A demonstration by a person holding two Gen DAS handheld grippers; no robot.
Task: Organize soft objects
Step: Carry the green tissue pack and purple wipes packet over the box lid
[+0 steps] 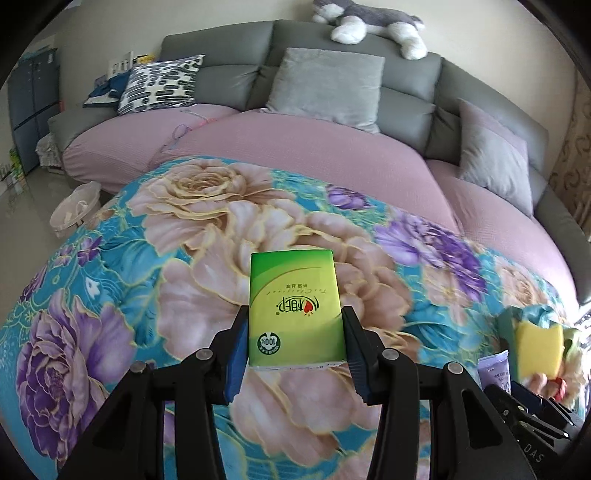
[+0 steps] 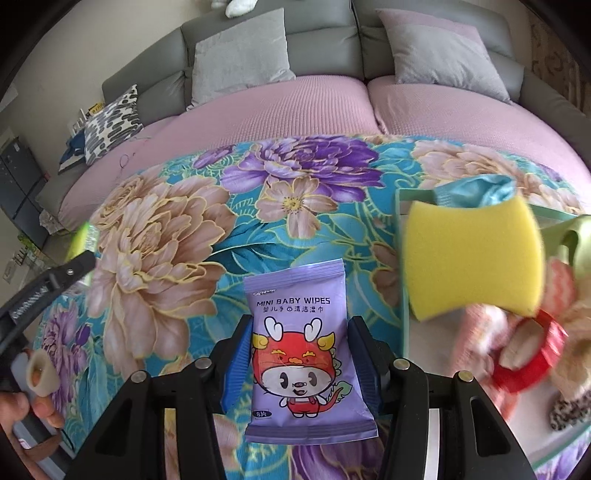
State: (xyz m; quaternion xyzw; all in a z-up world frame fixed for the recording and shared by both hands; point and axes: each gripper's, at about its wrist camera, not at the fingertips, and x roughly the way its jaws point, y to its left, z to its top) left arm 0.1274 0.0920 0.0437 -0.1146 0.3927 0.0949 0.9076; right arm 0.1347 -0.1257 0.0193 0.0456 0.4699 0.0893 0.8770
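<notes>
My left gripper (image 1: 295,321) is shut on a green tissue pack (image 1: 295,306) and holds it above the floral blanket (image 1: 184,229). My right gripper (image 2: 299,332) is shut on a purple baby wipes pack (image 2: 301,339), also above the blanket (image 2: 166,221). A yellow sponge (image 2: 472,254) lies on a pale green tray (image 2: 400,236) at the right with a teal cloth (image 2: 476,190), a pink soft toy (image 2: 484,332) and a red ring (image 2: 532,354). The sponge also shows in the left wrist view (image 1: 539,349). The left gripper appears at the far left of the right wrist view (image 2: 79,266).
A grey sofa (image 1: 332,40) with pink seat covers (image 1: 314,147) lies beyond the blanket. It holds grey cushions (image 1: 328,88), a patterned cushion (image 1: 159,85) and a plush husky (image 1: 373,26) on its back. A white basket (image 1: 75,208) stands on the floor at the left.
</notes>
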